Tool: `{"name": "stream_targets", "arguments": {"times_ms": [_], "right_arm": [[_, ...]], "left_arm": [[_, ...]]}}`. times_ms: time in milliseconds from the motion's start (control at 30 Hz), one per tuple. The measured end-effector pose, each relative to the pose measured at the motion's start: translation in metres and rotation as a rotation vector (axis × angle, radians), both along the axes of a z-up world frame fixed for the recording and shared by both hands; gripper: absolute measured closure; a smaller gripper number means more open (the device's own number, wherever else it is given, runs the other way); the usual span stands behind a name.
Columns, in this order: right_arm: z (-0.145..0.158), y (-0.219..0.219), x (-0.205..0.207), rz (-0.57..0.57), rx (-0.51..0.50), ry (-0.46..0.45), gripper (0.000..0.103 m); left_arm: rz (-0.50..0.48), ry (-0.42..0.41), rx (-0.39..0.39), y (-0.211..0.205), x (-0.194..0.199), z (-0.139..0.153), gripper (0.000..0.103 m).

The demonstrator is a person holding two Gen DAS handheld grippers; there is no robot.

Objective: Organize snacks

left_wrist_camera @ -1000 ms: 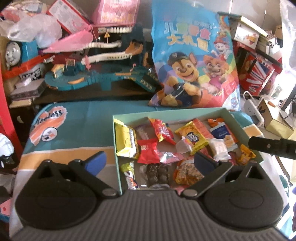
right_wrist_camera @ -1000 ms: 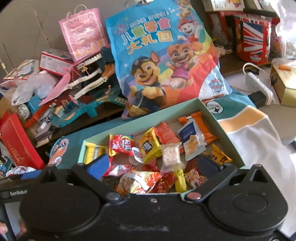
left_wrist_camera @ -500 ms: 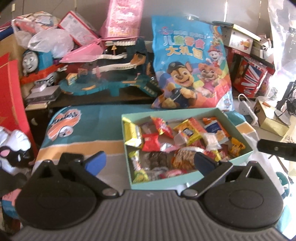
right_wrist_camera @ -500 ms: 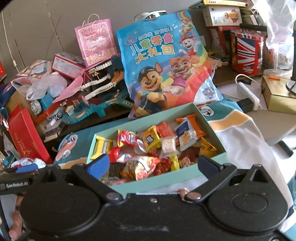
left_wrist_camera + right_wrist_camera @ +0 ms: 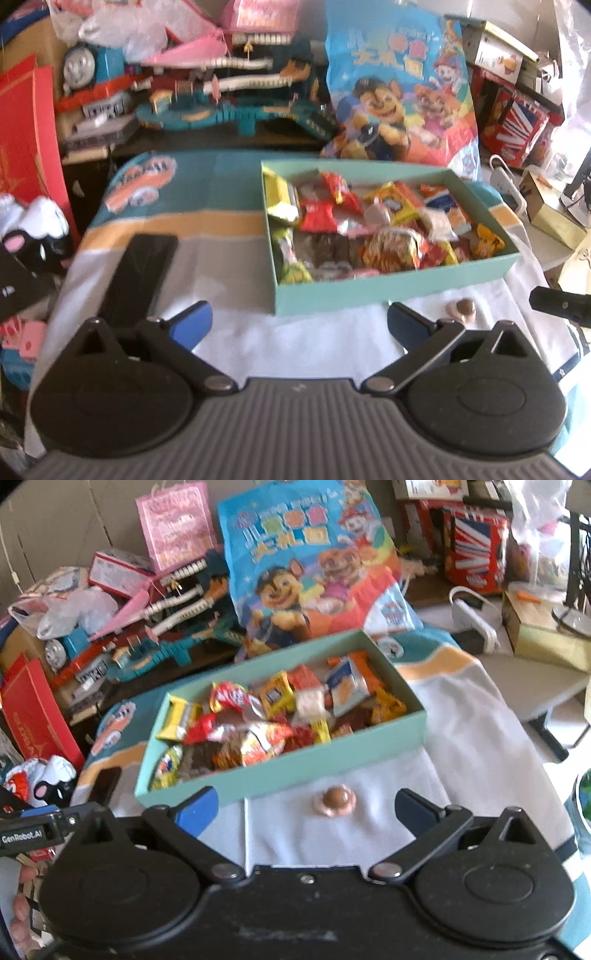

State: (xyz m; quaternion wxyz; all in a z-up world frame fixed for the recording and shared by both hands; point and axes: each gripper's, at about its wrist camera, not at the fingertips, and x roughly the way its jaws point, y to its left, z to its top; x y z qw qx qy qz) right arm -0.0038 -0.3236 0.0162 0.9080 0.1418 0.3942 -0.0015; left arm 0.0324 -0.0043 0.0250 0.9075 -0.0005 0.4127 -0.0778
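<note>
Left wrist view first: a shallow mint-green box [image 5: 388,291] sits on the cloth-covered table [image 5: 221,266], packed with wrapped snacks [image 5: 369,229] in red, yellow, orange and silver, all jumbled and overlapping. Everything is a little blurred. Ahead of the box's near wall, out on the white part of the cloth, lies one loose round sweet [image 5: 464,308], brown on a pinkish base. Left of the box lies a flat black object [image 5: 144,273], too soft to identify.

Open room: bare cloth stretches from the box's left wall to the table's left edge, and a white strip runs along the front. Behind the box a large blue cartoon snack bag [image 5: 399,96] stands upright, and toys crowd the back.

Left gripper [image 5: 299,321] is spread wide and holds nothing; the box's near left corner sits just beyond its gap, the sweet just beside its right finger.

Right wrist view: right gripper [image 5: 308,808] also spread, empty. The same sweet [image 5: 334,797] lies between its fingertips on the cloth, apart from both. The box [image 5: 295,771] sits just beyond, tilted across the frame. A hand [image 5: 18,904] shows at the lower left.
</note>
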Motion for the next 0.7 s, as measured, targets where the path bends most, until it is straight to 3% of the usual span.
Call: {"name": "stream_targets", "arguments": {"times_ms": [700], "right_arm": [[-0.046,0.002,0.01,-0.002,-0.076,0.121,0.0]], "left_arm": [[0.062,0.111,0.044,0.012,0.011,-0.05,0.0]]}}
